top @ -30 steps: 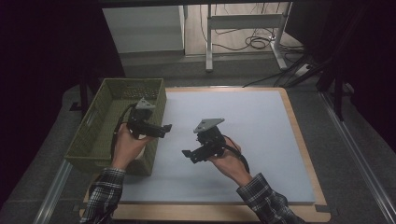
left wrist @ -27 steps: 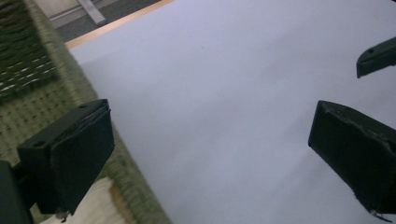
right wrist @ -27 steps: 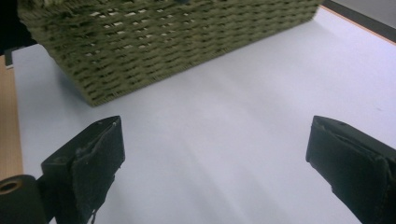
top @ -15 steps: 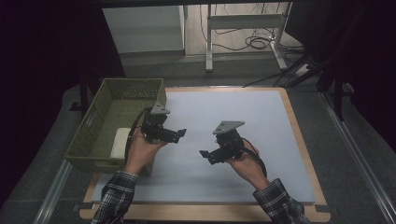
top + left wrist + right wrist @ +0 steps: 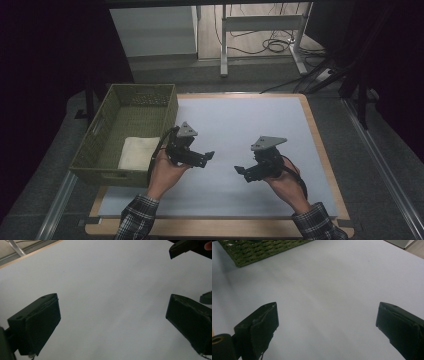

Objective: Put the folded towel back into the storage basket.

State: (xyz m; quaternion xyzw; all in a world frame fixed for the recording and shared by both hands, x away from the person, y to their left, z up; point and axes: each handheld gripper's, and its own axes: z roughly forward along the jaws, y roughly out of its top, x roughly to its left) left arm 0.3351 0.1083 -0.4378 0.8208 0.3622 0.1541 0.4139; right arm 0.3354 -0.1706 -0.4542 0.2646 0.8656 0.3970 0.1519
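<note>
Beside the green basket [image 5: 131,131], on its right, both grippers hover over the bare white mat [image 5: 250,130]. The left gripper [image 5: 206,156] sits just off the basket's near right corner; the right gripper [image 5: 241,171] is farther right, the two tips pointing toward each other. Jaws of both stand released, wide apart, gripping nothing. The folded white cloth [image 5: 138,152] lies inside the basket, at its near end against the right wall.

Risk, as judged: a reach back toward the cloth could knock the basket's rim and shift it, since the left gripper is so near that wall. The two tips could also collide if brought closer.

Hard to read: the cloth's far edge and fold count; the basket's near wall hides its lower part.
</note>
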